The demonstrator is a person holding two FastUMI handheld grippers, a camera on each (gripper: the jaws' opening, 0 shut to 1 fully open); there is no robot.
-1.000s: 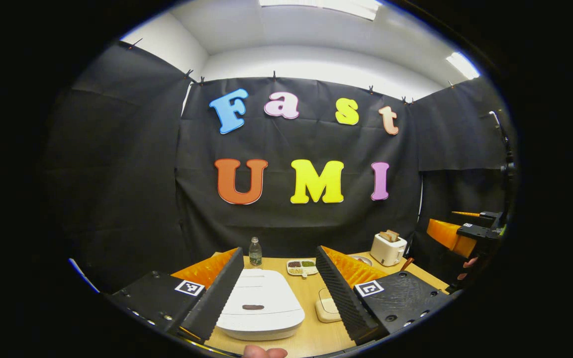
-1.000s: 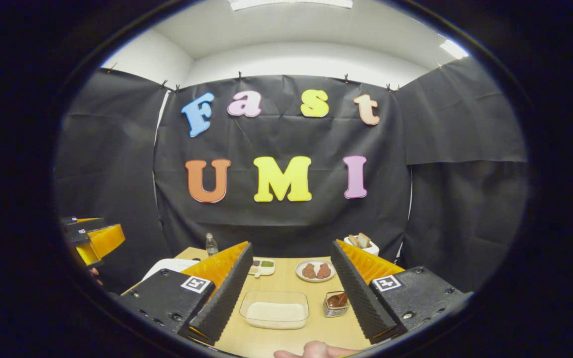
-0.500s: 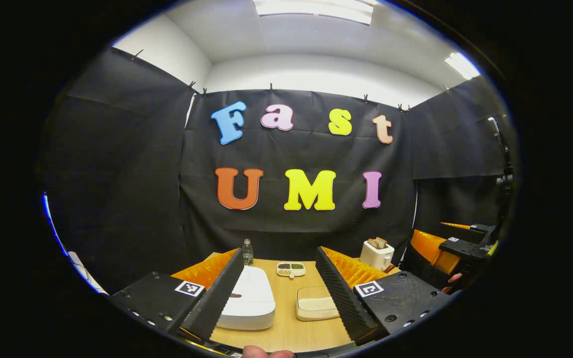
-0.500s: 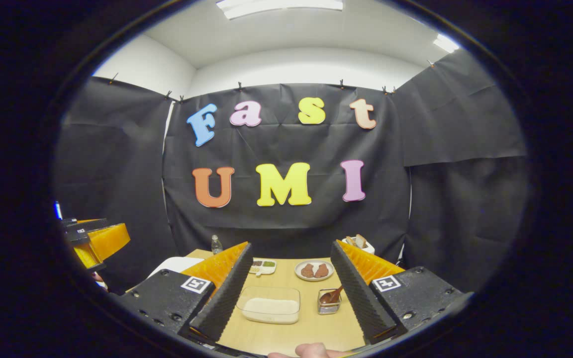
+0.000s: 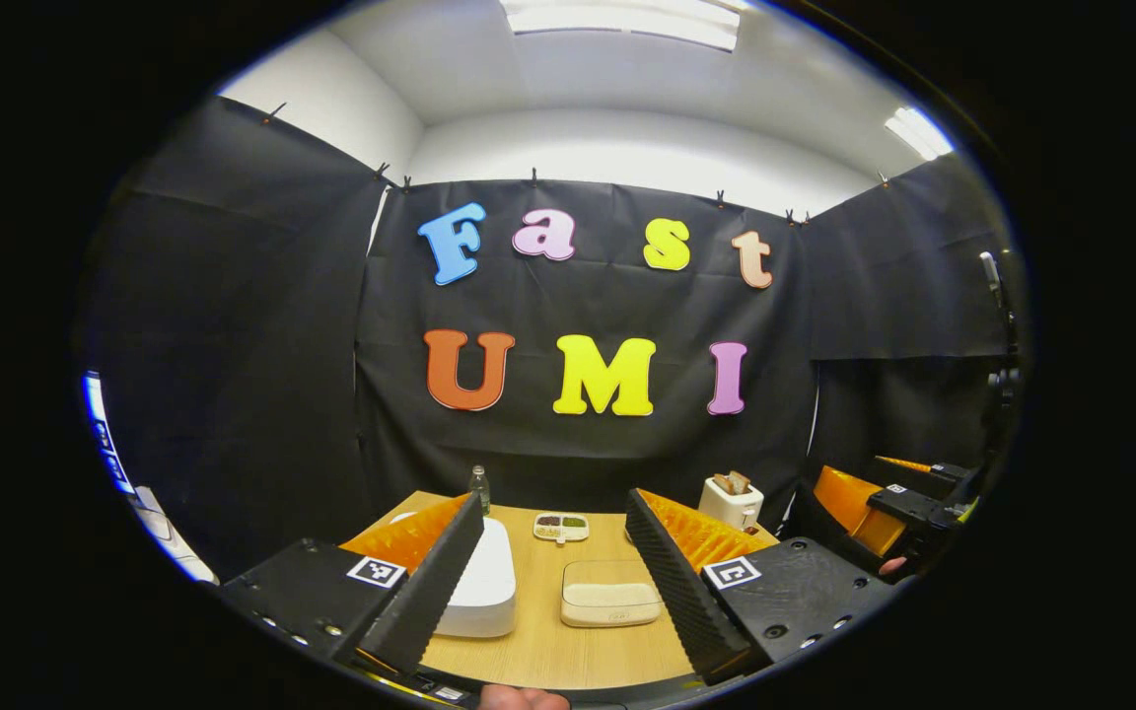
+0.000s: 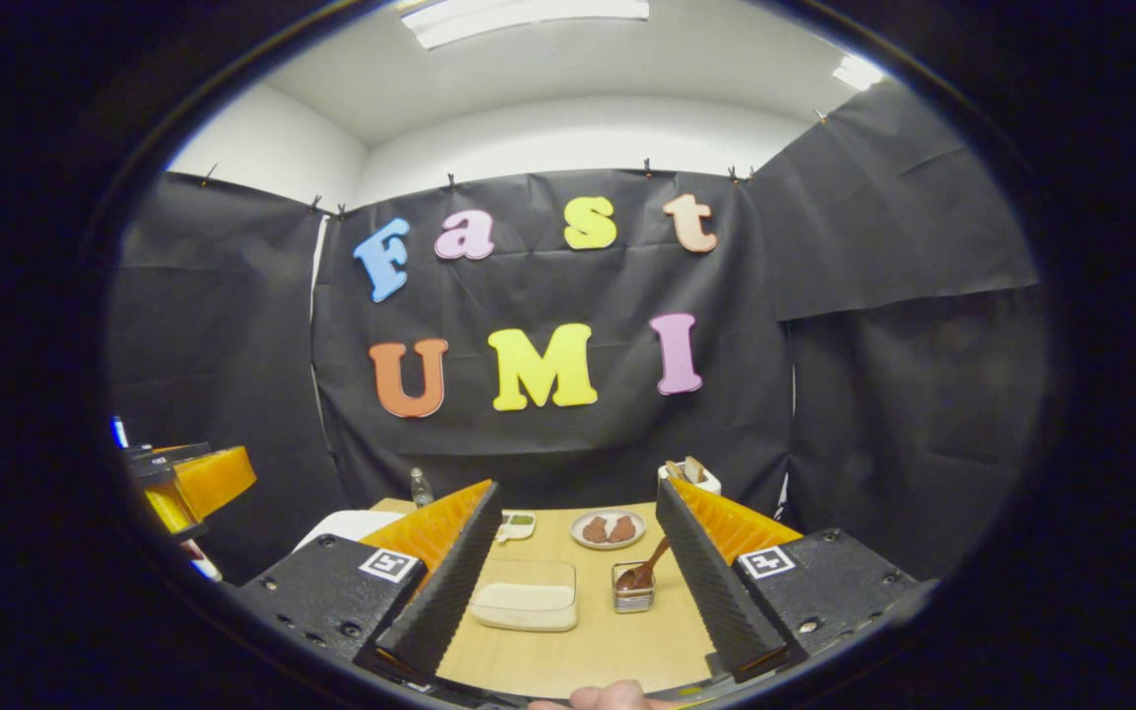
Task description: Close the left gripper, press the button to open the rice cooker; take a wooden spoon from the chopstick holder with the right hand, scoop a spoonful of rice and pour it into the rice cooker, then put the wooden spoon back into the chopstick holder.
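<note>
On the wooden table [image 5: 538,646], a smooth white rice cooker [image 5: 481,592] sits lid-down beside the left gripper [image 5: 553,572], jaws wide, empty. Right of the cooker, the right gripper [image 6: 578,567], equally wide and empty, frames the clear rice container [image 6: 527,606] and the metal chopstick holder [image 6: 632,590] holding the wooden spoon [image 6: 649,565].

This is a recording booth made to look like a kitchen. Black cloth walls [image 5: 233,345] hang from clips around a wooden surface [image 6: 588,641] with a rice cooker [image 5: 484,587], a toaster [image 5: 731,501] and plates of food [image 6: 607,529].
</note>
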